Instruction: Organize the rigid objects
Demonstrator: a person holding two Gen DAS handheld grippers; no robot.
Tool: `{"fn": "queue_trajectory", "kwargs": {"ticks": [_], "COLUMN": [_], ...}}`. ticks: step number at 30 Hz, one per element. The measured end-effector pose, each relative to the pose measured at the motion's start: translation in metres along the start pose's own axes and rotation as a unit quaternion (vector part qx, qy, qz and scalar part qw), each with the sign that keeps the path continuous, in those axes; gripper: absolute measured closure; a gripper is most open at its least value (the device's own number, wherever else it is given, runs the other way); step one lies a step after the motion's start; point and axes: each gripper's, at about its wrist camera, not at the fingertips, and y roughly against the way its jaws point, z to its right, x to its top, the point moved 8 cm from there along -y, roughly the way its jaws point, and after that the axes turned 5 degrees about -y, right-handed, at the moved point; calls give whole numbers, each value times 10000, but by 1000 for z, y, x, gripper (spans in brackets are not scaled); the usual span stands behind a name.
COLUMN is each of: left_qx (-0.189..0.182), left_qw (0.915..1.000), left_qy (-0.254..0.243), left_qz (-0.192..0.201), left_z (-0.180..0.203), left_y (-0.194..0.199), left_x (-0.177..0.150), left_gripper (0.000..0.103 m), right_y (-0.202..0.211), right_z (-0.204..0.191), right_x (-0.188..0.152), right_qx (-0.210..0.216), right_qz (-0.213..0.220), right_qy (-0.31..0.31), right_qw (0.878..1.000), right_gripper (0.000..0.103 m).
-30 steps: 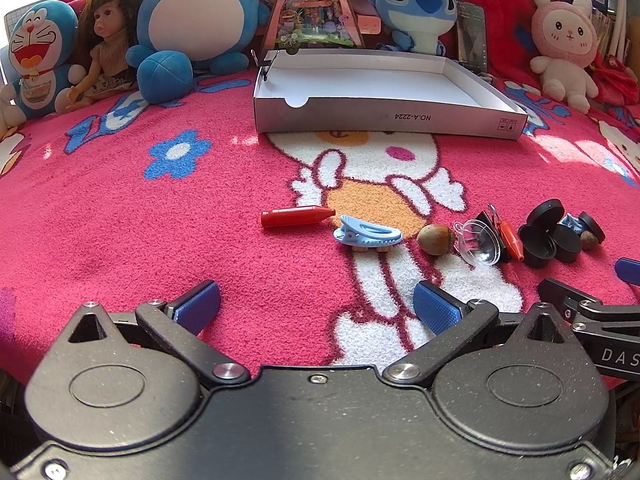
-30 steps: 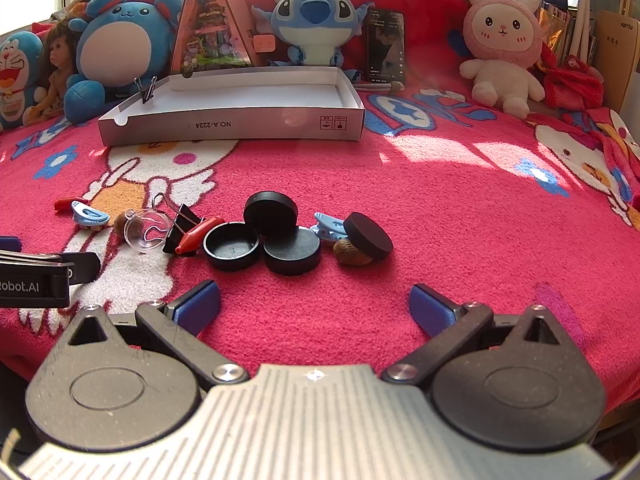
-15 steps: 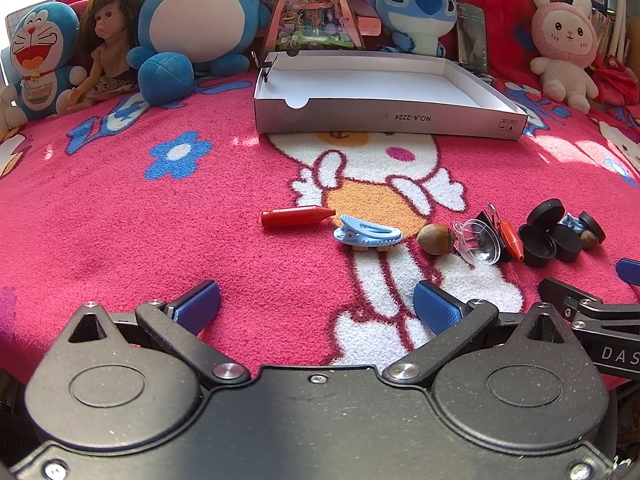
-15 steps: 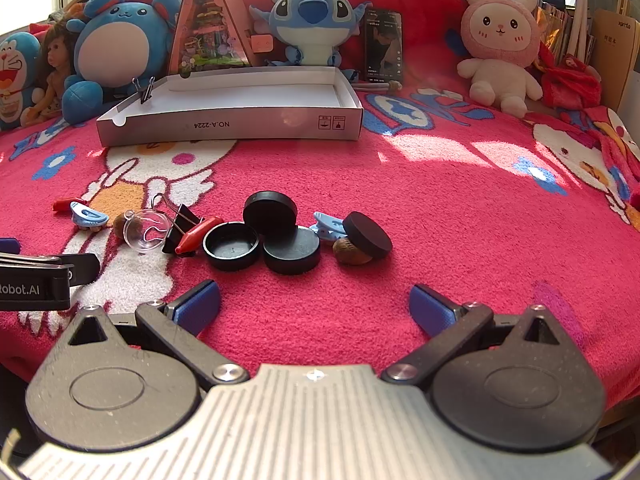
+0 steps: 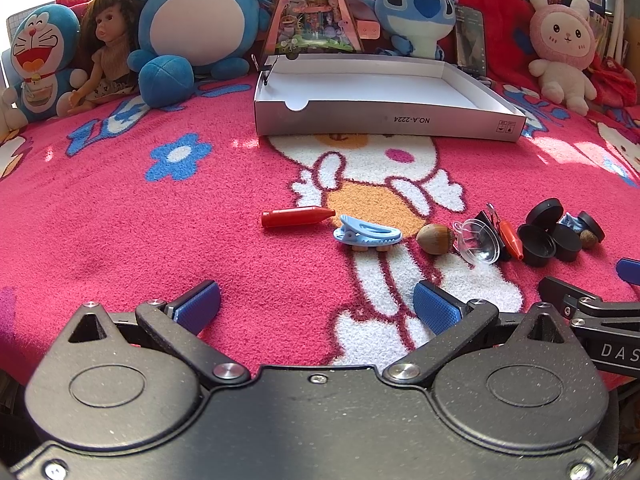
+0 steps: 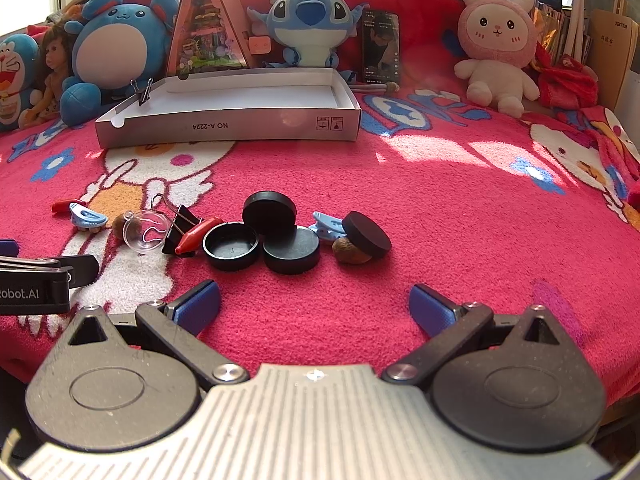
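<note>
Both tongs are released and grasp nothing. Left tongs (image 5: pixel 316 300) face the crayon (image 5: pixel 297 216), just ahead, long axis crosswise. Right tongs (image 6: pixel 314 302) face the black caps (image 6: pixel 256 240). The box (image 5: pixel 384 120) lies well beyond.

Right wrist view: the white shallow cardboard box (image 6: pixel 228 120) and the cluster of round black plastic caps (image 6: pixel 260 236) sit slightly lower and leftward in frame than a second ago. Left wrist view: no visible shift.
</note>
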Motion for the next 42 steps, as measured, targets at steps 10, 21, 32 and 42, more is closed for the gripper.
{"fn": "queue_trajectory", "kwargs": {"ticks": [10,21,32,42], "left_qx": [126,215,-31,-308], "left_qw": [9994,9980,9971,9960], "left_qy": [15,24,229,119], "left_qz": [324,595,724,834], "left_z": [1,3,0,9], "left_y": [7,8,18,12], "left_x": [-5,-10,1,16], "left_gripper": [0,0,31,45], "right_y": [0,3,14,19], "right_z": [-2,1,5,-15], "right_x": [0,-1,2,13], "right_qx": [18,62,437,525], "right_qz": [48,225,529,821], "right_qy": [-9,-53,-296,229], "right_qw": [10000,9997,9972,9950], "right_gripper": [0,0,3,45]}}
